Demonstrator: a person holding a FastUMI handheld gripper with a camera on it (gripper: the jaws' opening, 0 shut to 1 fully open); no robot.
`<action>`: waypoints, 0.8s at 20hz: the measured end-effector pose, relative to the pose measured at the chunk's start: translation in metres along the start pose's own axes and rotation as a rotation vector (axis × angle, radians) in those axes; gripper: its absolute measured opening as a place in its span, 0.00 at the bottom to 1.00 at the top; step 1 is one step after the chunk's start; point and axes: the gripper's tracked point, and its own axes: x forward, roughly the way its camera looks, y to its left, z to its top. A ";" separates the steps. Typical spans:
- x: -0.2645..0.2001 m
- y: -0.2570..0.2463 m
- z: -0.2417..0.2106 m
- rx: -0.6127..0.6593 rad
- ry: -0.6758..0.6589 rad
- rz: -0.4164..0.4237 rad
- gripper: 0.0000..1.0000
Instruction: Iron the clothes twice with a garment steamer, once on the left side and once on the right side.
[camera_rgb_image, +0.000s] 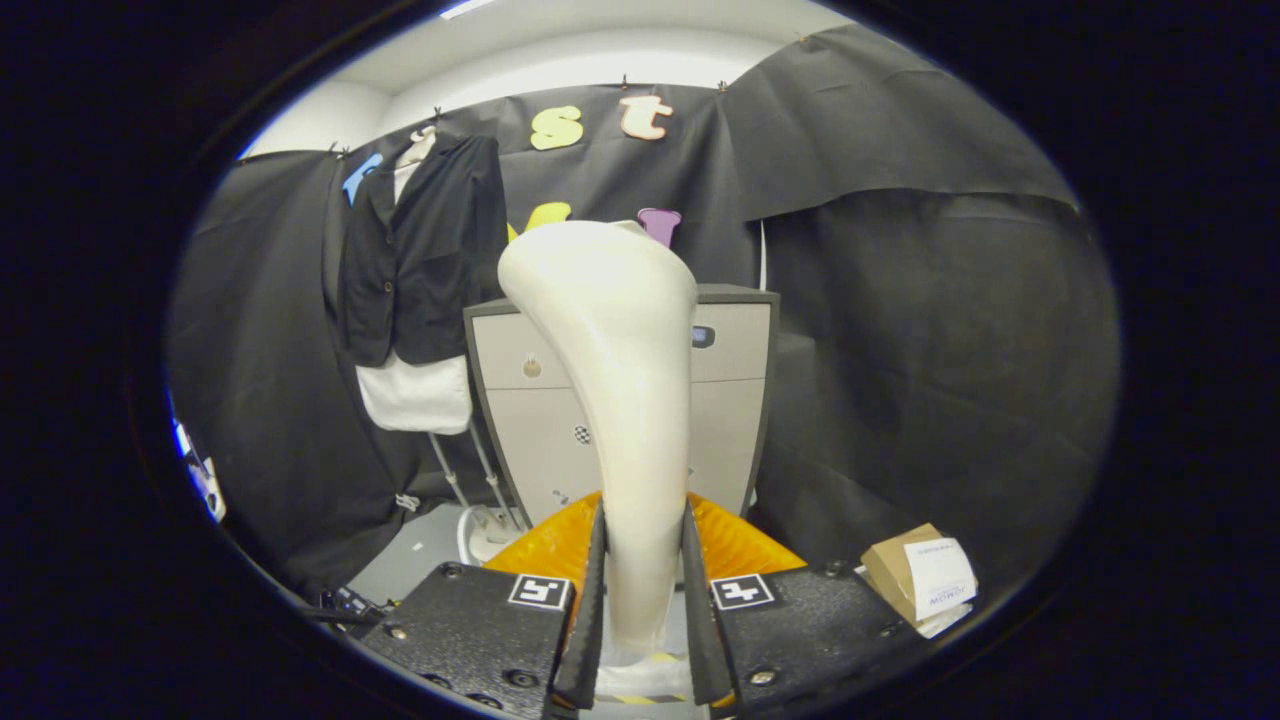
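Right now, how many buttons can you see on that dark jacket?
2 on the jacket: one mid-front, one below. Folds may hide others. The hand-held gripper grips the steamer.

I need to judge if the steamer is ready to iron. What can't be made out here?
- Garment steamer, held upright between the gripper jaws: its steam face points away, hidden in the gripper view.
- Cabinet: its middle is covered by the steamer.
- Jacket: creases too small to tell.
- Stand base: cut off by the jaws.
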 end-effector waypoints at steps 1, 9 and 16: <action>-0.001 0.000 0.000 -0.001 0.002 0.001 0.38; -0.001 0.002 -0.001 -0.007 0.005 0.004 0.38; 0.002 -0.005 -0.004 -0.001 0.024 -0.002 0.38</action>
